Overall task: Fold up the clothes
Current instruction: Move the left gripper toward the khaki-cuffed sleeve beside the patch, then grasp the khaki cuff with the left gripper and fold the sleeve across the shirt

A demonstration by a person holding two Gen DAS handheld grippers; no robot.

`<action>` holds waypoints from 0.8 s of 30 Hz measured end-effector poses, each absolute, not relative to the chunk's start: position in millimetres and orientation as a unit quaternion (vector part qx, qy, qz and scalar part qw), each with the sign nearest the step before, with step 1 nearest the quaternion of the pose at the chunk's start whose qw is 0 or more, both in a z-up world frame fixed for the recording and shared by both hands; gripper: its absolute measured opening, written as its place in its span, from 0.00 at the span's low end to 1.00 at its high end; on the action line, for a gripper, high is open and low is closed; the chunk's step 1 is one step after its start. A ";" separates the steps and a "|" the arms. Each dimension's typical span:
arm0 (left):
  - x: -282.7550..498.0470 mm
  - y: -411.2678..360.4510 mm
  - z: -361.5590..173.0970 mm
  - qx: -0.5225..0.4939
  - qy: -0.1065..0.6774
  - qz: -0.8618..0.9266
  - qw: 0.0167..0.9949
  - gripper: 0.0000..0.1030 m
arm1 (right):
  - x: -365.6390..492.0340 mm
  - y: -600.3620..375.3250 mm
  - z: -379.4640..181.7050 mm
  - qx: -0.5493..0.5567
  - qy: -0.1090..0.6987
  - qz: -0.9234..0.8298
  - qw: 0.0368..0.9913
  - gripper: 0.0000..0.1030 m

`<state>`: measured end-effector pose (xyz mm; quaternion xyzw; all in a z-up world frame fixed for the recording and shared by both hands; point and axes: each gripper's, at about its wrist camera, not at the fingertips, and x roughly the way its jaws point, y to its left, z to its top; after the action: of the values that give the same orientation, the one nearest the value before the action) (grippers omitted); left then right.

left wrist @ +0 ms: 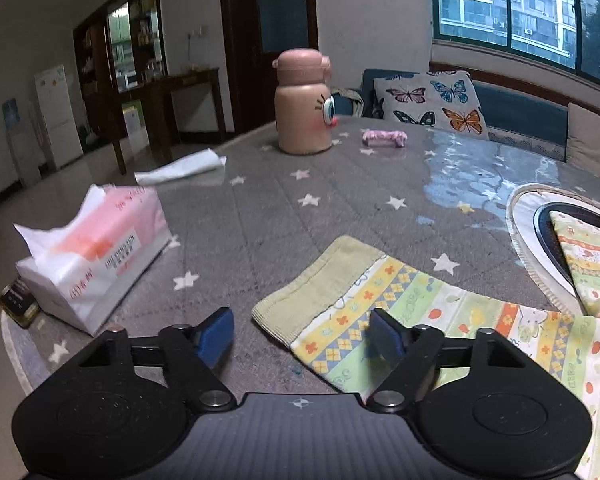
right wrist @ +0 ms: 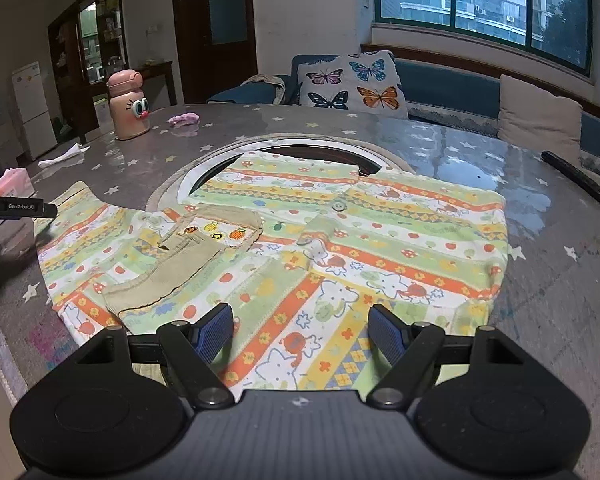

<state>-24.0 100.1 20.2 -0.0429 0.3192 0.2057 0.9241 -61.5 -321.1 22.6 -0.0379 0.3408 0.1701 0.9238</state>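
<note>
A small child's garment [right wrist: 300,240] with green, yellow and orange patterned stripes lies spread flat on the table, collar and beige pocket on its left half. One sleeve with a pale green cuff [left wrist: 320,280] stretches left. My left gripper [left wrist: 300,338] is open and empty, hovering just above that sleeve's cuff end, its right finger over the fabric. My right gripper [right wrist: 300,334] is open and empty over the garment's near hem. The left gripper's body [right wrist: 16,208] shows at the left edge of the right wrist view.
The round table [left wrist: 260,208] has a grey star-print cover and a round inset [right wrist: 204,168] under the garment. On it are a tissue pack [left wrist: 92,256], a pink bottle [left wrist: 304,108], a loose tissue [left wrist: 180,168], a pink roll [left wrist: 384,138] and a black stick [right wrist: 572,176].
</note>
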 end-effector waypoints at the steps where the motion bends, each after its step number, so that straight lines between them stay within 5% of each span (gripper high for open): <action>1: -23.5 101.2 19.3 -0.047 0.322 0.203 0.924 0.69 | -61.6 -320.3 22.5 -0.038 0.341 0.169 0.924 0.74; 7: -22.2 100.9 19.7 -0.063 0.320 0.181 0.928 0.46 | -62.5 -325.4 22.6 -0.029 0.344 0.163 0.924 0.74; 11: -21.2 97.8 20.7 -0.067 0.317 0.160 0.932 0.16 | -63.4 -328.8 23.4 -0.022 0.344 0.160 0.925 0.74; 24: -31.9 53.9 63.6 -0.089 0.273 0.049 0.957 0.11 | -66.7 -337.6 28.0 -0.009 0.334 0.156 0.929 0.74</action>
<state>-31.9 53.9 63.6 -0.0894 0.2729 0.0488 0.9566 -66.7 -337.6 28.0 -0.0087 0.3342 0.1560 0.9295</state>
